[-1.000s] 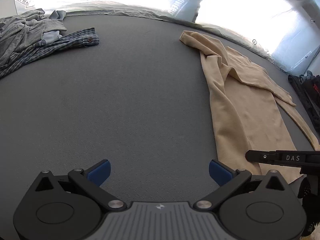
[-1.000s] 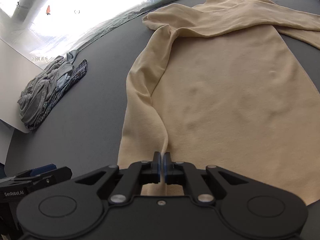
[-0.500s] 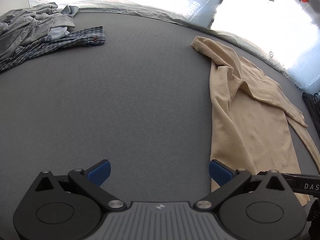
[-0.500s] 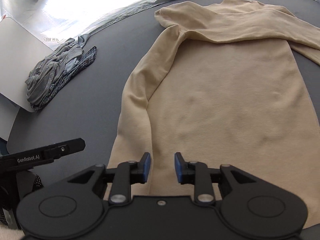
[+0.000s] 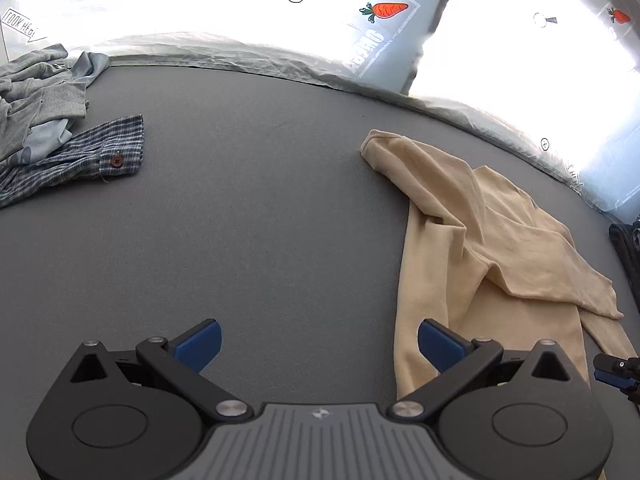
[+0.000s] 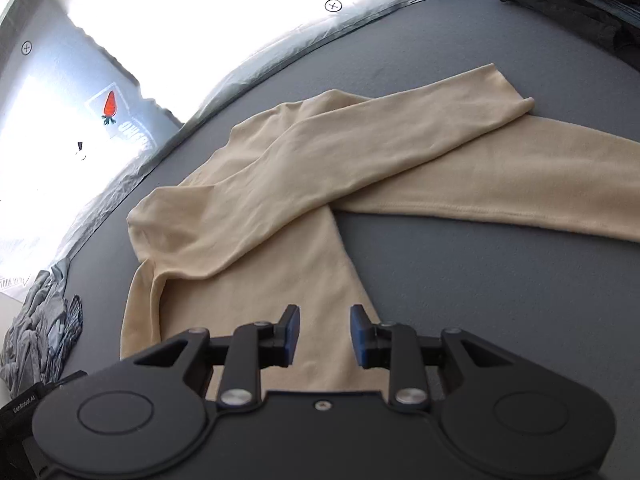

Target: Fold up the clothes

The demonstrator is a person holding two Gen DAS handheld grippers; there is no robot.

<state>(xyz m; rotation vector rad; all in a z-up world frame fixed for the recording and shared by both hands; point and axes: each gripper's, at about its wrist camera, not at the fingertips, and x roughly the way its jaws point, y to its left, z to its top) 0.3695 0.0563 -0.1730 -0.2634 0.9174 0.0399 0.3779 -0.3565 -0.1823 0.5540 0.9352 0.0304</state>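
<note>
A beige long-sleeved top lies on the grey table, its body folded narrow and one sleeve crossed over the other. My right gripper hovers over the top's lower part with its blue pads apart and nothing pressed between them. In the left wrist view the top lies to the right. My left gripper is wide open over bare table, its right finger at the top's left edge. The tip of the right gripper shows at the far right.
A pile of grey and plaid clothes lies at the table's far left, also in the right wrist view. Dark clothes sit at the far right edge. Crinkled silvery sheeting borders the table's back.
My right gripper, shut on the top's hem a second ago, has opened and let go, then swung right toward the sleeves. My left gripper has moved closer to the top, still open.
</note>
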